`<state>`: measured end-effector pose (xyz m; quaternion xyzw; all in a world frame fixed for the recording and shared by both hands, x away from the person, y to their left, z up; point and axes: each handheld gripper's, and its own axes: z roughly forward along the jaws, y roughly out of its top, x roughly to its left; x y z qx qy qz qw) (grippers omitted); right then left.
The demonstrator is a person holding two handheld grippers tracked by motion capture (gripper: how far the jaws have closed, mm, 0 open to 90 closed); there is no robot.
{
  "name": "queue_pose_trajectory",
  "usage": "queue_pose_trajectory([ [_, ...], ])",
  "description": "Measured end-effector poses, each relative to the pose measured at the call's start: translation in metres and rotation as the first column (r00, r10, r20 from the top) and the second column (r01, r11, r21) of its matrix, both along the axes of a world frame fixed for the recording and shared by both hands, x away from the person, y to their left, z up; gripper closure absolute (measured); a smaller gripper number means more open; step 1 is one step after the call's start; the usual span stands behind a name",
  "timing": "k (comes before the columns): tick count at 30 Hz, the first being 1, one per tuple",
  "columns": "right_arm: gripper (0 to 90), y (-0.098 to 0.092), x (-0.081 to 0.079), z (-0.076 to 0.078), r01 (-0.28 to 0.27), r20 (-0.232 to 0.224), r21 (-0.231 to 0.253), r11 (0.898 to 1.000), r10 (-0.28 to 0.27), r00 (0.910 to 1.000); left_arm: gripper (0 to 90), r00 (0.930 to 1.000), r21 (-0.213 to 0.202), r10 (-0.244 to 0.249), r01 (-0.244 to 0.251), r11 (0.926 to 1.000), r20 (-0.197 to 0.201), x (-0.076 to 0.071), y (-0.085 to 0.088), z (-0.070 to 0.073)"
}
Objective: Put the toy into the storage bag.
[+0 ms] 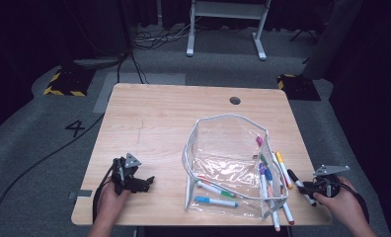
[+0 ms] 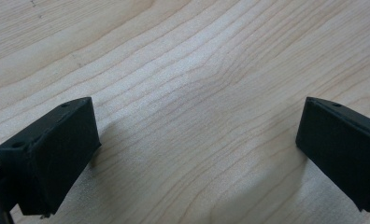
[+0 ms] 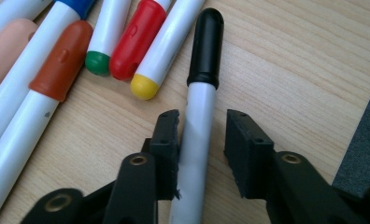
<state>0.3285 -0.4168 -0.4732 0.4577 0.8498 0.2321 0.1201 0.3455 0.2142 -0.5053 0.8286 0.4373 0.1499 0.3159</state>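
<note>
Wooden desk (image 1: 159, 128): right tool (image 3: 199, 135) half-closed around black-capped marker (image 3: 199, 98), gap remains, so squeeze squarely; left tool (image 2: 197, 149) wide open, empty.

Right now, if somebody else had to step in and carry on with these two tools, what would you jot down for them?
Right tool: down at the table's right edge, jaws astride the black-capped marker. One pad touches its barrel, the other stands off, so no grip yet.
Left tool: open, over bare wood, nothing between the jaws.
Things: clear pouch stands open mid-table with a few markers lying inside. More markers lie loose beside its right side.
Done: some markers bagged, it seems.
Left: probably close on the black one, drop it in, then the other loose ones.
</note>
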Motion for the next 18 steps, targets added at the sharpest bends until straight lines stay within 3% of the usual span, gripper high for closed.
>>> queue_pose_trajectory([
  [3, 76.4, 0.002, 0.001, 0.001, 0.019, -0.012, -0.004, 1.0, -0.019, 0.9998, 0.0, 1.0, 0.0, 0.001, -0.001, 1.0, 0.002, 0.0, 0.0, 0.0],
  [11, 77.4, 0.005, 0.002, 0.003, 0.104, -0.042, -0.007, 0.995, -0.104, 0.9937, 0.0, 1.0, 0.0, 0.001, -0.001, 1.0, 0.001, 0.0, 0.0, 0.0],
  [15, 77.5, 0.004, 0.002, 0.012, 0.123, -0.034, 0.018, 0.992, -0.122, 0.9919, 0.0, 1.0, 0.0, 0.001, -0.001, 1.0, 0.001, 0.0, 0.0, 0.0],
  [18, 77.6, 0.003, 0.002, 0.027, 0.118, -0.038, 0.077, 0.99, -0.115, 0.9926, 0.0, 1.0, -0.001, 0.001, -0.001, 1.0, 0.001, 0.0, 0.0, 0.0],
])
